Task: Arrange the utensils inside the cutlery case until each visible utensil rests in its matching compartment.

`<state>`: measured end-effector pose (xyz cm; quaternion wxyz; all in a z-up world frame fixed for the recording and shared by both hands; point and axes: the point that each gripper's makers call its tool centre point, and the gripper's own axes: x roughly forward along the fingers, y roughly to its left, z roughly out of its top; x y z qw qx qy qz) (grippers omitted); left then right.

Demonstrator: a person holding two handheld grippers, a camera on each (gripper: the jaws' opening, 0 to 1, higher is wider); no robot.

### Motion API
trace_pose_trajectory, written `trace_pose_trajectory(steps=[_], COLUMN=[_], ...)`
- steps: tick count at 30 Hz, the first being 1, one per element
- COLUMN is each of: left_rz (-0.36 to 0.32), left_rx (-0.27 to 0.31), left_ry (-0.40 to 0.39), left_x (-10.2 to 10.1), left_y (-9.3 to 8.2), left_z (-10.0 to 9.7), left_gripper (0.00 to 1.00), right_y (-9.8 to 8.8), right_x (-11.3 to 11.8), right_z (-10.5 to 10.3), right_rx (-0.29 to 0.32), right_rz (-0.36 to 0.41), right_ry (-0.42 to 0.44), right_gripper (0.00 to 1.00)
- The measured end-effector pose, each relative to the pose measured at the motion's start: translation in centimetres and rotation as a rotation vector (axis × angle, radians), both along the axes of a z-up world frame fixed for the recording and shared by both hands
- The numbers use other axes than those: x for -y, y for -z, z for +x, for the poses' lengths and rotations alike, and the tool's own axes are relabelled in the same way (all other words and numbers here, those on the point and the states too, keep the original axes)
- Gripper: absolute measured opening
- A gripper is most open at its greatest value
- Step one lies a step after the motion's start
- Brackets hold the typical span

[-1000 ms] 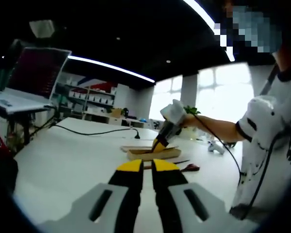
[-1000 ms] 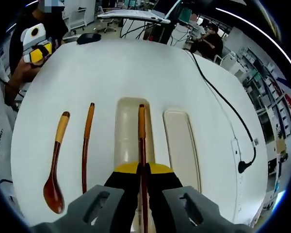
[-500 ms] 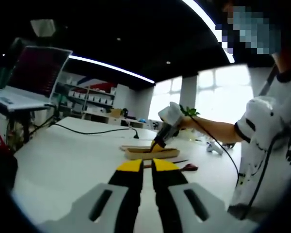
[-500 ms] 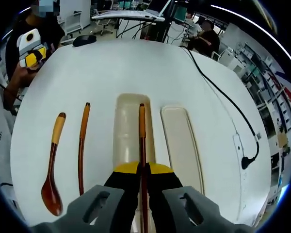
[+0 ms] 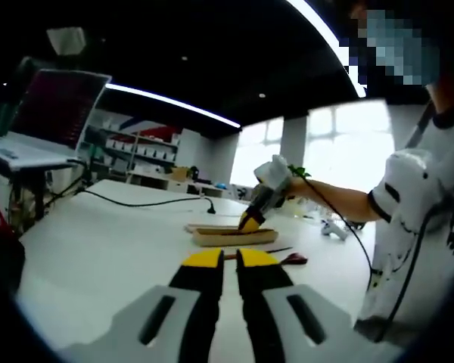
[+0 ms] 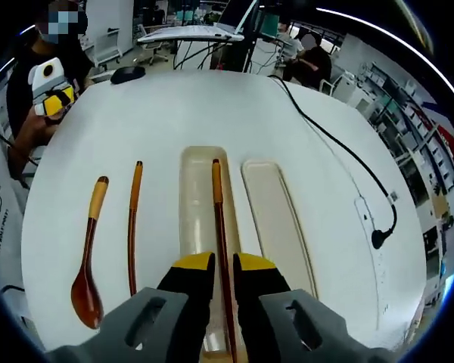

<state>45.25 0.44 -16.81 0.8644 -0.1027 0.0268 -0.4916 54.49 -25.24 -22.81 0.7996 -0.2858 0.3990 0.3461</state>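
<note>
in the right gripper view the right tongs hang over the near end of the cutlery case, a pale oblong tray on the white tabletop. their jaws stand a little apart, with a chopstick running between them; it lies lengthwise in the case along its right side, and i cannot tell whether the jaws touch it. just right of the case lies its lid, flat and parallel. left of the case a second chopstick lies on the tabletop, and further left a wooden spoon, bowl toward the camera. a black cable trails across the right side. in the left gripper view the left tongs are held above the tabletop well away from the case, jaws narrow with nothing between them.
</note>
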Motion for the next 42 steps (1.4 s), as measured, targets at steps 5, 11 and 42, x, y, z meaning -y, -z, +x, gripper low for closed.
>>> trace_pose_trajectory(steps=[5, 11, 42], left_rz=[0.007, 0.015, 0.073], left_rx=[0.008, 0.016, 0.008], left_ry=[0.009, 0.023, 0.034], left_x=[0.4, 1.1, 1.9], left_y=[-0.4, -0.8, -0.2], left_z=[-0.1, -0.2, -1.0], left_gripper=[0.07, 0.07, 0.07], right_y=[-0.6, -0.2, 2.3], right_x=[3.7, 6.7, 6.5], right_z=[-1.6, -3.3, -3.8], right_rx=[-0.003, -0.033, -0.099], right_rz=[-0.03, -0.048, -0.049], right_ry=[0.049, 0.097, 0.053], right_gripper=[0.09, 0.04, 0.03])
